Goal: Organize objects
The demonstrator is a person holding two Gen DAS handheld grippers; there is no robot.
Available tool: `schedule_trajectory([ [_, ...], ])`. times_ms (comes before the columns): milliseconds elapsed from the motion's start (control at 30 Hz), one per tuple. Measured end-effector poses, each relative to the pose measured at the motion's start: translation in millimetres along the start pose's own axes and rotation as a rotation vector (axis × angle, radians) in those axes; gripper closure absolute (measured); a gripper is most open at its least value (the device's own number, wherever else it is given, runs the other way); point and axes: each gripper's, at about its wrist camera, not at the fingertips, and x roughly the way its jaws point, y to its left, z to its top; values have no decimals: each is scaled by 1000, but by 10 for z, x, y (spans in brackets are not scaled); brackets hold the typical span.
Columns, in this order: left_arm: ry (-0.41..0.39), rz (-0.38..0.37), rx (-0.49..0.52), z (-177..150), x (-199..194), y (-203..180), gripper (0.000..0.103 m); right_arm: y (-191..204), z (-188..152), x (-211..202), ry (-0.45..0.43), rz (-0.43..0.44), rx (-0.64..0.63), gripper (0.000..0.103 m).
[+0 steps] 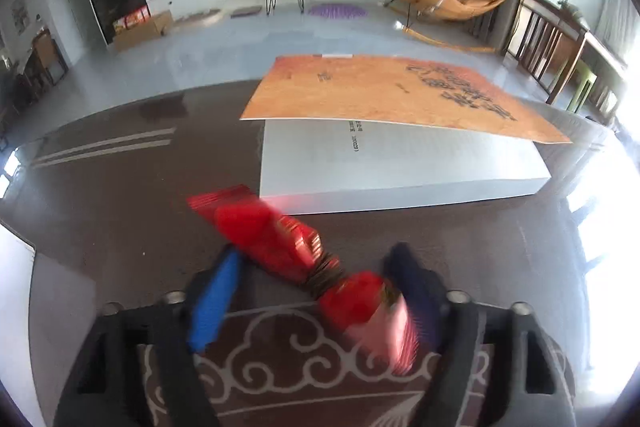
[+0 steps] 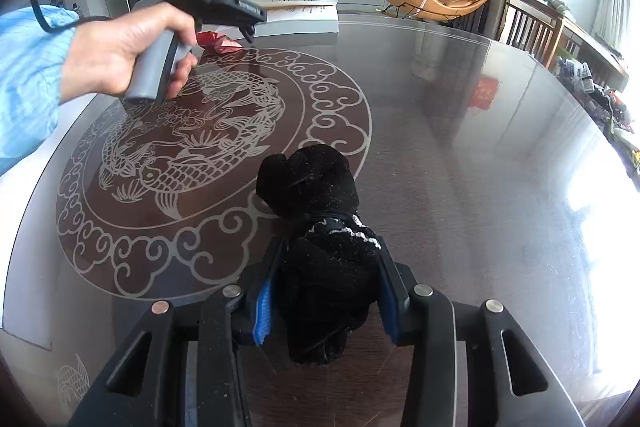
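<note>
A red foil packet (image 1: 280, 247) is seen in the left wrist view, lying on the dark glass bench (image 1: 120, 227) w/ its far end toward a white box (image 1: 400, 163). The left gripper (image 1: 316, 291) is spread wide around the packet's near end: the blue-padded finger (image 1: 212, 303) sits apart on one side, while the other finger (image 1: 416, 291) is close beside or touching the pinkish, blurred near end; contact cannot be told owing to motion blur. The box's orange printed lid (image 1: 380, 91) is tilted up, hinged open over the white base.

In the right wrist view, a black plush toy (image 2: 320, 235) w/ a small white lace collar is pinched between the fingers (image 2: 264, 311) of the right gripper (image 2: 326, 303), which are narrowed onto its body; its head points away from the camera, above the bench near the edge of the etched fish-and-cloud pattern (image 2: 192, 143). Whether the toy rests on the glass cannot be told. Farther back, the left hand (image 2: 120, 55) is seen gripping the handle of its tool, w/ the red packet and white box just beyond it at the bench's far side.
</note>
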Motion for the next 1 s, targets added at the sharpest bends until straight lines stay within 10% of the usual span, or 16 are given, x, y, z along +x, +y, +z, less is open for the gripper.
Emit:
schedule_trajectory([
  [167, -33, -82, 133, -495, -278, -19, 70, 1, 1, -1, 0, 0, 0, 60],
  [500, -40, -320, 418, -2332, -1534, -269, 71, -74, -82, -72, -3, 1, 49, 60],
  [600, -66, -298, 384, -2530, -1634, -241, 55, -98, -201, -160, -6, -8, 75, 60],
  [667, -33, -257, 387, -2539, -1582, -290, 13, -118, -247, -197, -9, -10, 89, 56],
  [733, 3, -236, 352, -2494, -1506, -275, 0, -150, -261, -198, 3, -11, 106, 23],
  [1000, 3, -196, 284, -2291, -1361, -95, 0, -182, -232, -145, 30, 6, 119, 4],
])
